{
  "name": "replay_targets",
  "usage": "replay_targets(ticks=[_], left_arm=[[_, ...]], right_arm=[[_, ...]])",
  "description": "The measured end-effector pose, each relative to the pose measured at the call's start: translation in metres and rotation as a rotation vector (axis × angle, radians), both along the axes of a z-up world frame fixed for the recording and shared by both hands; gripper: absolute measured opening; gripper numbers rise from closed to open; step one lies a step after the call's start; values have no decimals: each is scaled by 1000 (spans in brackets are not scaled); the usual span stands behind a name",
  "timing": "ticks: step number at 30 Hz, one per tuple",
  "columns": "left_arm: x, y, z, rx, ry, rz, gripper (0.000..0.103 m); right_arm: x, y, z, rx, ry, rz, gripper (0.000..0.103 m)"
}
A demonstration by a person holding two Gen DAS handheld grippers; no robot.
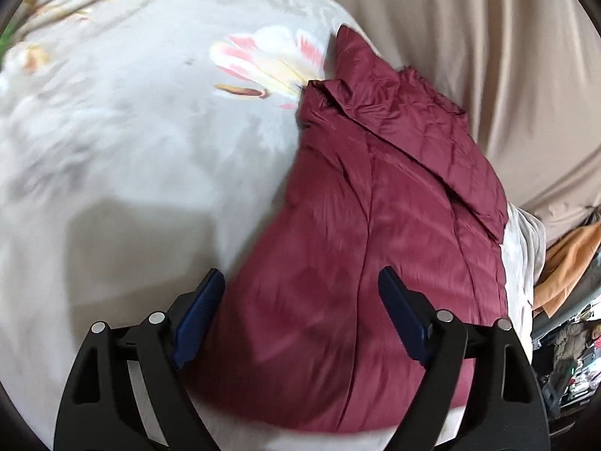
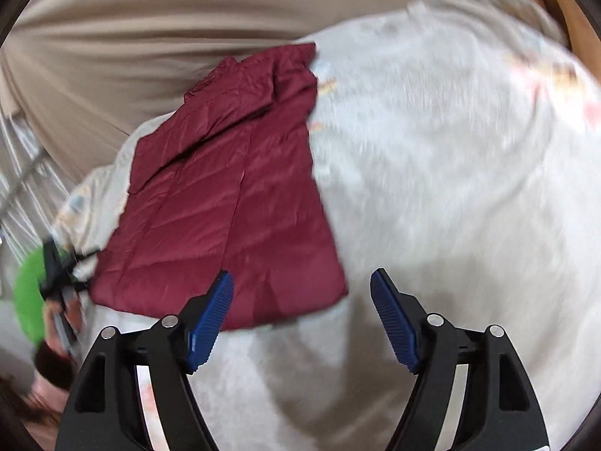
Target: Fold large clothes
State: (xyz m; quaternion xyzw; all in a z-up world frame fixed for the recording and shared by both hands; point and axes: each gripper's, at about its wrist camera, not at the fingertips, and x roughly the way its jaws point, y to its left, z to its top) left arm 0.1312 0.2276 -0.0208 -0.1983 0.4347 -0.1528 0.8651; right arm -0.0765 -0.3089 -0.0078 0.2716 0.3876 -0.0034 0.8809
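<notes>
A maroon quilted jacket (image 1: 375, 233) lies folded lengthwise into a long narrow shape on a pale floral bedsheet (image 1: 131, 131). My left gripper (image 1: 302, 285) is open and empty, hovering just above the jacket's near end. In the right wrist view the jacket (image 2: 233, 195) lies left of centre. My right gripper (image 2: 302, 289) is open and empty, above the sheet (image 2: 450, 188) near the jacket's near right corner. The left gripper (image 2: 56, 274) shows blurred at the left edge of that view.
A beige curtain (image 1: 469, 37) hangs behind the bed. An orange cloth (image 1: 567, 263) and clutter sit beyond the bed's right edge. A green object (image 2: 30, 293) is at the left in the right wrist view.
</notes>
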Motion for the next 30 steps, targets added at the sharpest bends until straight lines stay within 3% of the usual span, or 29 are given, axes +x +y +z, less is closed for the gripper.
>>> replay_targets(ticks=[3, 6, 8, 9, 10, 11, 13, 20, 25, 30], left_arm=[[-20, 2, 0, -5, -7, 0, 82], [-23, -6, -1, 14, 2, -4, 77], [-21, -16, -3, 45, 2, -11, 54], [-21, -20, -3, 59, 6, -17, 50], [-22, -22, -2, 65, 3, -23, 40], [-23, -24, 0, 61, -3, -34, 24], [-27, -26, 7, 62, -26, -44, 15], [-72, -8, 50, -12, -141, -103, 11], [-127, 18, 71, -53, -190, -123, 11], [-177, 53, 70, -120, -180, -94, 11]], right_arm=[[8, 1, -10, 88, 9, 10, 74], [17, 11, -13, 89, 18, 20, 75], [24, 20, -12, 48, 27, 14, 73], [26, 23, -12, 44, 26, 12, 63], [29, 26, -12, 50, 25, 12, 46], [30, 27, -12, 56, 26, 11, 38], [30, 27, -10, 70, 17, 2, 13], [-12, 49, 35, -35, -146, -28, 6], [-79, 60, 60, -69, -266, -17, 5], [-151, 67, 68, -69, -343, 6, 5]])
